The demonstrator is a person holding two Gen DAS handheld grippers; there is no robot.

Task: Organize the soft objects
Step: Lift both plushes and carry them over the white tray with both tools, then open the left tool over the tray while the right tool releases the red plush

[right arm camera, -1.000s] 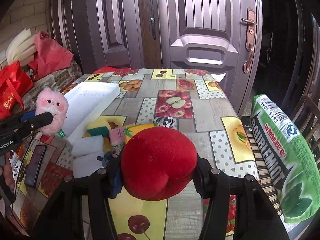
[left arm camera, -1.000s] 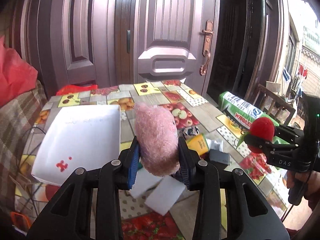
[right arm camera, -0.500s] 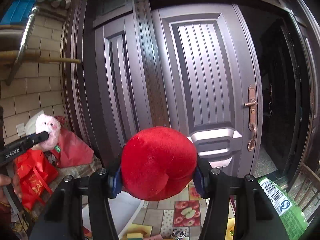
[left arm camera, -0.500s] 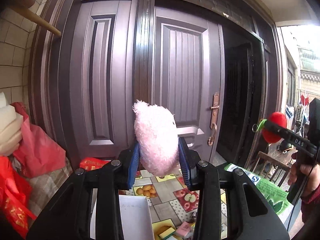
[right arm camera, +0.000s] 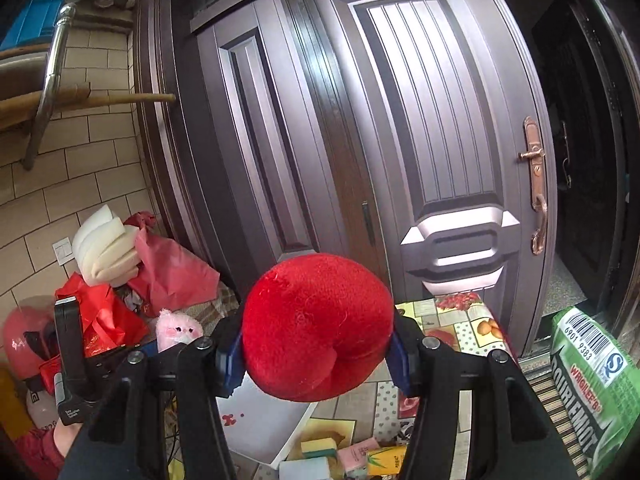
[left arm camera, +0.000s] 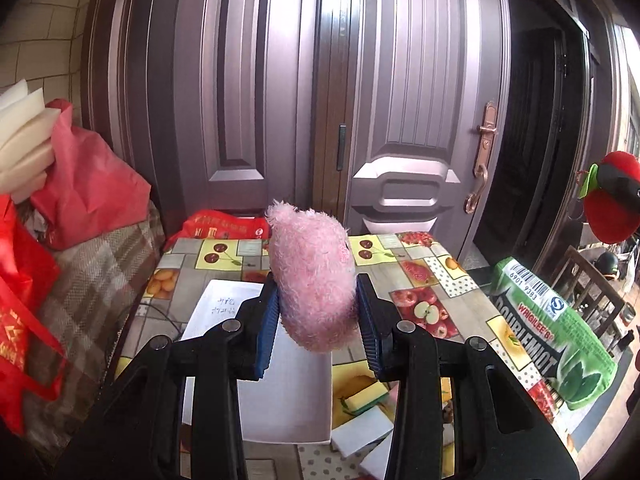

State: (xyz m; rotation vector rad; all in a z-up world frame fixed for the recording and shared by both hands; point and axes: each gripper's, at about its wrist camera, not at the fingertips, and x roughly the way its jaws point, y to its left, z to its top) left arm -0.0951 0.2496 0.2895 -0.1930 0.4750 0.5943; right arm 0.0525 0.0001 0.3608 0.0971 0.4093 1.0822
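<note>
left gripper [left arm camera: 316, 316] grips pink plush [left arm camera: 314, 280] | right gripper [right arm camera: 316, 356] grips red plush [right arm camera: 318, 326] (both aloft)

The tray [left arm camera: 224, 308] lies on the table [left arm camera: 460, 288] at lower centre; sponges [left arm camera: 366, 396] lie right of it, the door [left arm camera: 400, 120] behind.

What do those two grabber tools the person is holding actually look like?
Both are black plastic. The left gripper and right gripper each have two angular fingers with round rivets and ribbed blue pads. The left one's handle carries small white lettering, and a dark red sleeve shows below it.
</note>
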